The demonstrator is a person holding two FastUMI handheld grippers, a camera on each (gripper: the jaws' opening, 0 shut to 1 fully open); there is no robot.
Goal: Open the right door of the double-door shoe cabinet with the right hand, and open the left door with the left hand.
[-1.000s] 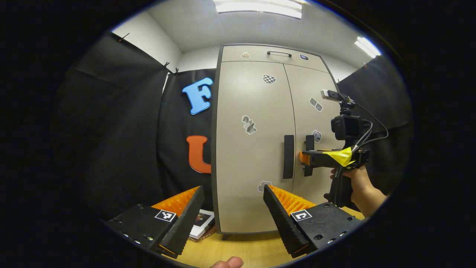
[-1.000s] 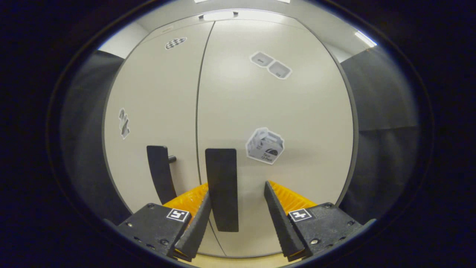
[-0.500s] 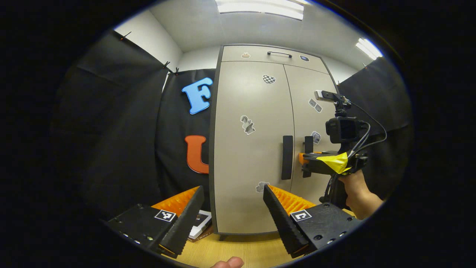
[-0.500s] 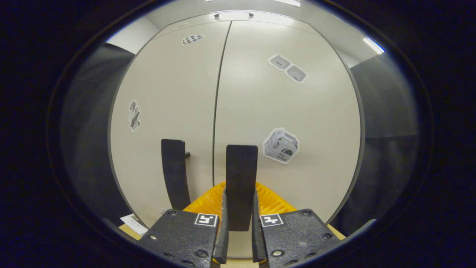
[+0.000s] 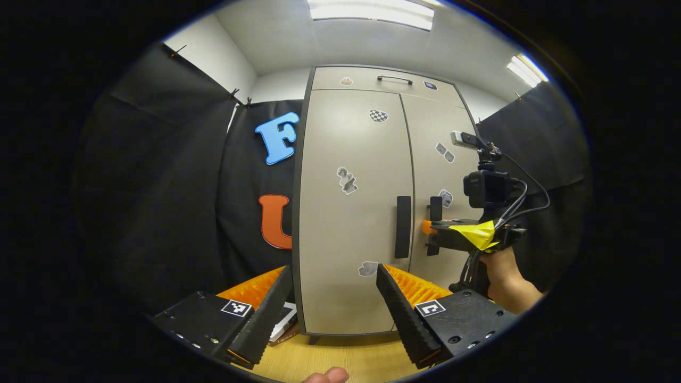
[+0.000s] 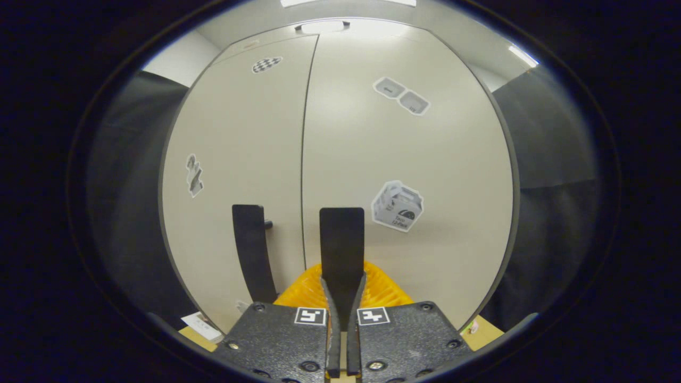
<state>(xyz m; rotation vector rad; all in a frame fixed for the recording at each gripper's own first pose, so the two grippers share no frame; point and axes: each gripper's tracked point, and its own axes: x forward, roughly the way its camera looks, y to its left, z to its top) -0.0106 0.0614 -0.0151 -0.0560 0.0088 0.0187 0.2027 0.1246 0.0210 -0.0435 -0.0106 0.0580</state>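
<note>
The right handle (image 6: 341,250) sits just right of the seam of the cabinet (image 6: 425,159), both doors closed. The right tongs (image 6: 341,324) are clenched on its lower end. Best pull straight back, then swing along the hinge arc, staying square. The left tongs (image 5: 332,311) hang released, well short of the left handle (image 5: 403,227).

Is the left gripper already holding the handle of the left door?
No: in the left gripper view, the left gripper hangs open, well short of the left door handle.
</note>
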